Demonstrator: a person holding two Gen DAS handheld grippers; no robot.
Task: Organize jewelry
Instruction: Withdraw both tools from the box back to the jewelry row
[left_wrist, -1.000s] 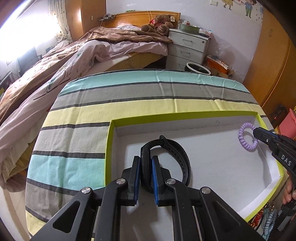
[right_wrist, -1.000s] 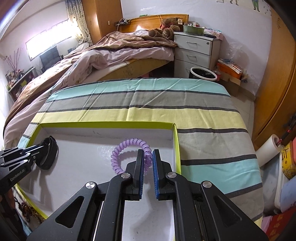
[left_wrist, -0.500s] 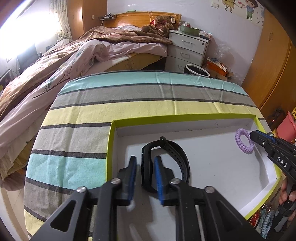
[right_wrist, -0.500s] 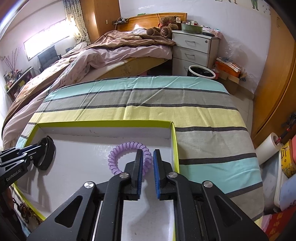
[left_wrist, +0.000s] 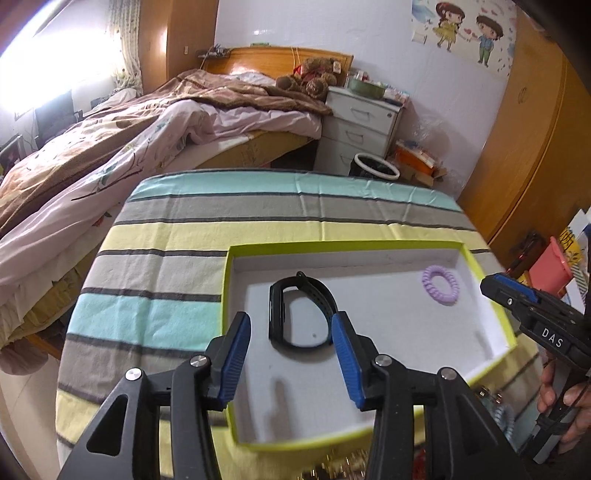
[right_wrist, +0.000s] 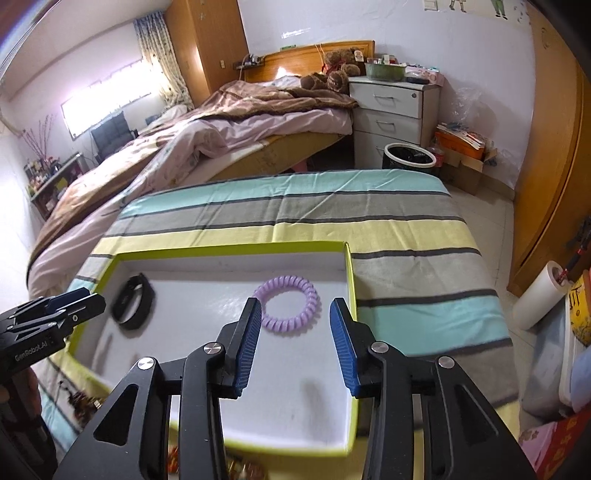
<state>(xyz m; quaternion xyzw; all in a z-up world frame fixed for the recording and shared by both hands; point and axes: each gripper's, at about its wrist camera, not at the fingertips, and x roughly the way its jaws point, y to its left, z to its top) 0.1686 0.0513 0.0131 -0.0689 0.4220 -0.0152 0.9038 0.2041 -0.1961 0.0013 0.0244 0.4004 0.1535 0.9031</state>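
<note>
A black wristband (left_wrist: 301, 314) lies in the left part of a shallow white tray with a lime-green rim (left_wrist: 340, 245). A purple spiral bracelet (left_wrist: 440, 285) lies in the tray's right part. My left gripper (left_wrist: 291, 360) is open and empty, raised just behind the wristband. My right gripper (right_wrist: 295, 339) is open and empty, raised just behind the purple bracelet (right_wrist: 290, 304). The wristband also shows in the right wrist view (right_wrist: 133, 302), as does the tray (right_wrist: 236, 248). Each gripper appears at the edge of the other's view.
The tray sits on a table under a striped cloth (left_wrist: 221, 221). More jewelry, blurred, lies on the cloth in front of the tray (right_wrist: 85, 400). A bed (left_wrist: 110, 147), a white drawer unit (left_wrist: 360, 125) and a bin (left_wrist: 375, 170) stand behind.
Both grippers opened and let go: the left released the wristband, the right released the purple bracelet. Both then drew back and up from the tray.
</note>
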